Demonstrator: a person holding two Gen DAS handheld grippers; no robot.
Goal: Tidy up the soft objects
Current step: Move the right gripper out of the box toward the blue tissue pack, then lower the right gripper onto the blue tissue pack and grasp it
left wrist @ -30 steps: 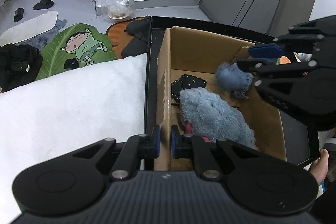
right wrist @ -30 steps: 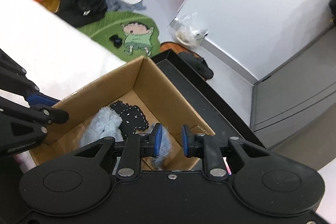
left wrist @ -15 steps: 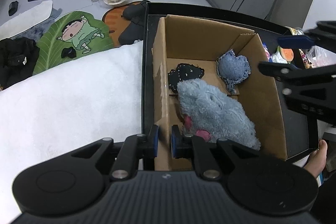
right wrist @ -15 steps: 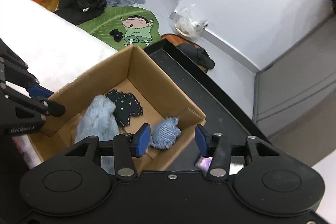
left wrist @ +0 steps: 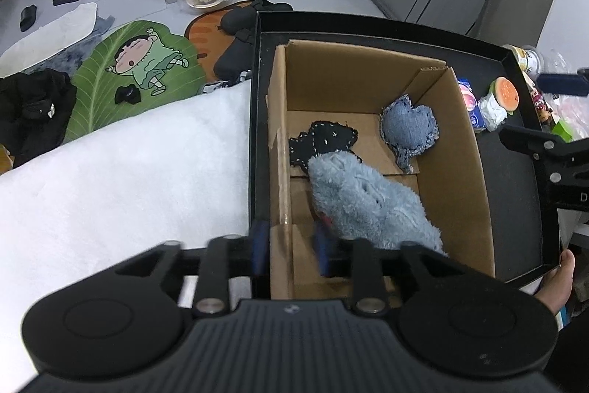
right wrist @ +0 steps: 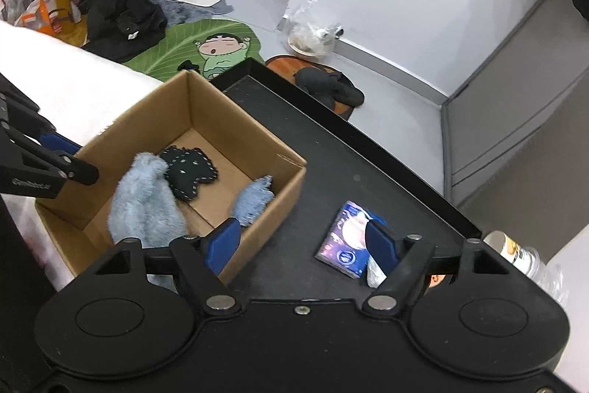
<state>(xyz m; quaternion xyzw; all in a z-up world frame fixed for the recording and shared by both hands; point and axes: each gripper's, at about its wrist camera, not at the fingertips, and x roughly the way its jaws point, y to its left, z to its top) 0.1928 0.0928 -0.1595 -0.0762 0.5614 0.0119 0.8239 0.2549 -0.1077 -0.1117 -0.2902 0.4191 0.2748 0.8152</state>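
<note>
A cardboard box (left wrist: 456, 150) (right wrist: 235, 128) stands in a black tray (left wrist: 515, 179) (right wrist: 331, 172). In it lie a fluffy light-blue plush (left wrist: 368, 201) (right wrist: 143, 205), a black stitched soft piece (left wrist: 324, 142) (right wrist: 189, 168) and a denim-blue soft piece (left wrist: 410, 128) (right wrist: 254, 201). My left gripper (left wrist: 291, 245) is open and empty, its fingers either side of the box's near left wall. My right gripper (right wrist: 303, 242) is wide open and empty above the tray, right of the box; it also shows at the right edge of the left wrist view (left wrist: 545, 150).
A white fluffy blanket (left wrist: 121, 179) lies left of the tray. On the tray's right part lie a blue packet (right wrist: 346, 242) and a wrapped item with an orange top (left wrist: 498, 98). Floor mats, slippers, dark clothes and a plastic bag lie beyond.
My right gripper opened, dropped the denim-blue piece into the box and drew back to the right. My left gripper opened, its fingers now wider apart around the box wall.
</note>
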